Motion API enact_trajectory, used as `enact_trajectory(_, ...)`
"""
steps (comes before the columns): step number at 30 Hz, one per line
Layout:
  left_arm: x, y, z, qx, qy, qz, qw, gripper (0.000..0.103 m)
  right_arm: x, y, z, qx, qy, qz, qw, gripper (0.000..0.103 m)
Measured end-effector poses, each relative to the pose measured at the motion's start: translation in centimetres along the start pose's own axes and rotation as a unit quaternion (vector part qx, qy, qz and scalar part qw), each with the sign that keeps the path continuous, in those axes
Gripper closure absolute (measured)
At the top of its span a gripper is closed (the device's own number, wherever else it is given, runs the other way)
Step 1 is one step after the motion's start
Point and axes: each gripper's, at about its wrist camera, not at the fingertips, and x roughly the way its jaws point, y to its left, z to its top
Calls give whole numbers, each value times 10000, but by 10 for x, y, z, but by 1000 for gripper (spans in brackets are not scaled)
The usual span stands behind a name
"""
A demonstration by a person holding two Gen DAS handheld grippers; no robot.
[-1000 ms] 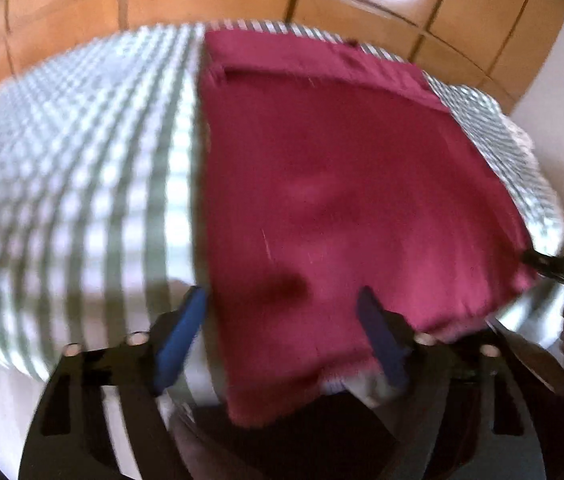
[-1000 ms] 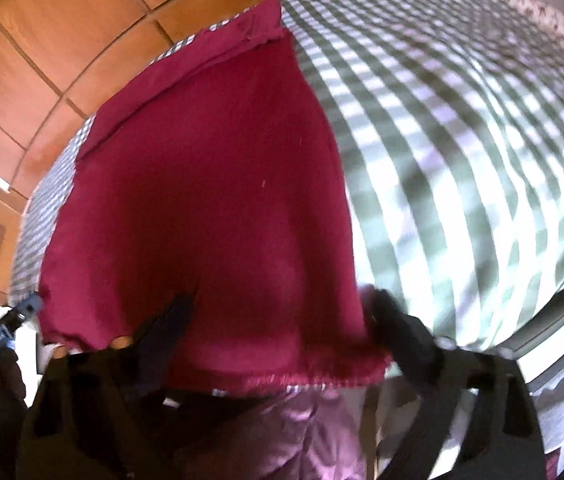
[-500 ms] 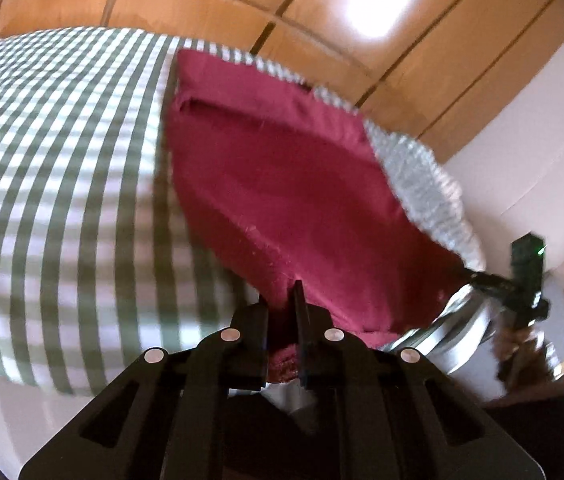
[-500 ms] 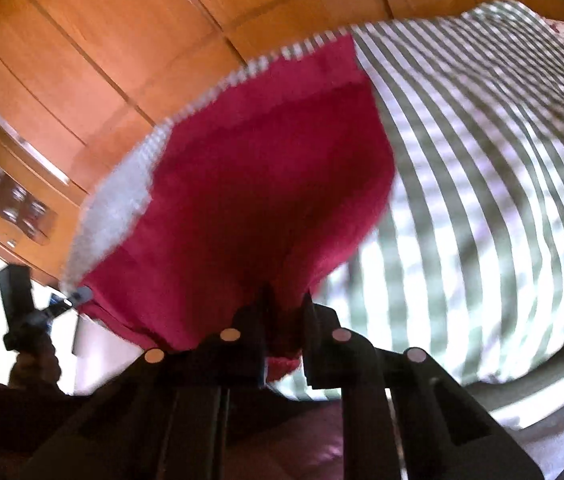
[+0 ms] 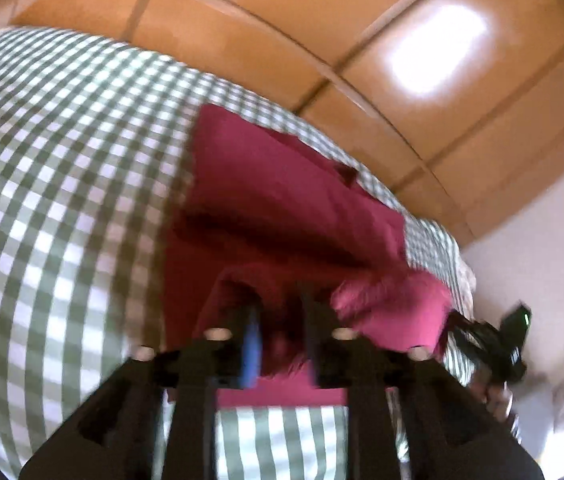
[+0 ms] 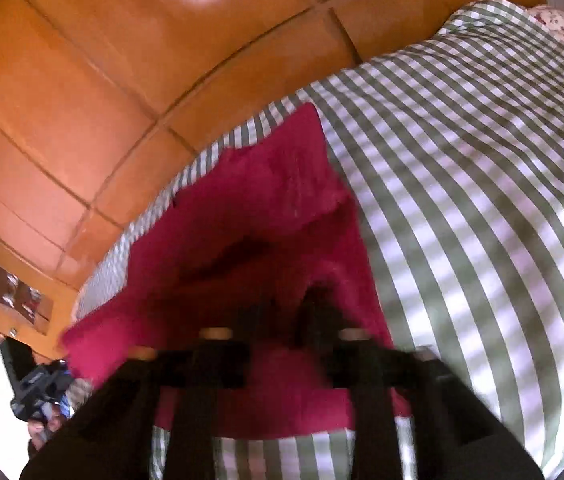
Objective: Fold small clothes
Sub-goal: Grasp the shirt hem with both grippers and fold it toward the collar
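You had the red cloth [image 5: 282, 196] on the green-and-white checked bedsheet [image 5: 62, 184], close to the wooden headboard [image 5: 361, 32] on the far side. Its near edge was lifted and carried over the far part, so the cloth sat part folded, with a dark hollow under the raised flap.

Your left gripper [image 5: 280, 316] was over the near half of the cloth. Its jaws were opening, with red cloth bunched between them; the blur hid whether the blue pad [image 5: 250, 344] was touching it, so I cannot tell if you had a grip.

Your right gripper [image 6: 278, 316] was at the cloth's [image 6: 274, 200] other near corner. Its jaws were opening too, with cloth showing in the gap between the dark fingers [image 6: 313, 312]; contact could not be made out there either.

Each wrist view caught the other gripper at the frame edge, at the side of the cloth. A floral pillow [image 6: 561, 24] lay at the far right.
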Motion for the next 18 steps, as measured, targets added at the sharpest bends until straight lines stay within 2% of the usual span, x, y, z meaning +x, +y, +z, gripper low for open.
enact_trajectory(1,-1,6,3,-148,-78,63,9998,40,-5,0,-1,-5,-84,35,10000,21)
enact_trajectory(2,-6,12,3,-220,-230,113,9994,26,-12,0,-4,-115,-92,85,9999,19)
enact_trajectory(4,-13,22,-1,-152,-297,69,9994,26,-22,-3,-16,-329,-37,-15,9994,14)
enact_trajectory(8,-14,40,-33,101,111,85,9999,26,-31,-15,-59,-666,175,-565,9960,13)
enact_trajectory(9,-13,41,-41,160,195,92,9996,26,-25,-19,-69,-740,307,-734,9941,14)
enact_trajectory(11,-5,42,-56,271,377,128,9988,26,-14,-23,-77,-787,376,-906,9921,24)
enact_trajectory(12,0,41,-60,297,443,150,9985,31,-9,-23,-77,-797,336,-942,9918,25)
enact_trajectory(13,4,39,-61,319,471,173,9982,35,-3,-20,-74,-824,211,-975,9916,30)
enact_trajectory(14,10,33,-62,395,534,141,9977,50,3,-19,-71,-810,214,-953,9919,36)
enact_trajectory(15,14,29,-61,463,596,149,9970,69,12,-16,-67,-798,306,-908,9922,50)
enact_trajectory(16,17,26,-61,529,646,182,9963,77,17,-13,-66,-855,375,-931,9913,62)
enact_trajectory(17,20,21,-61,648,687,249,9952,79,22,-10,-63,-973,417,-996,9894,72)
enact_trajectory(18,20,19,-62,709,662,292,9949,82,23,-6,-63,-1047,440,-998,9885,75)
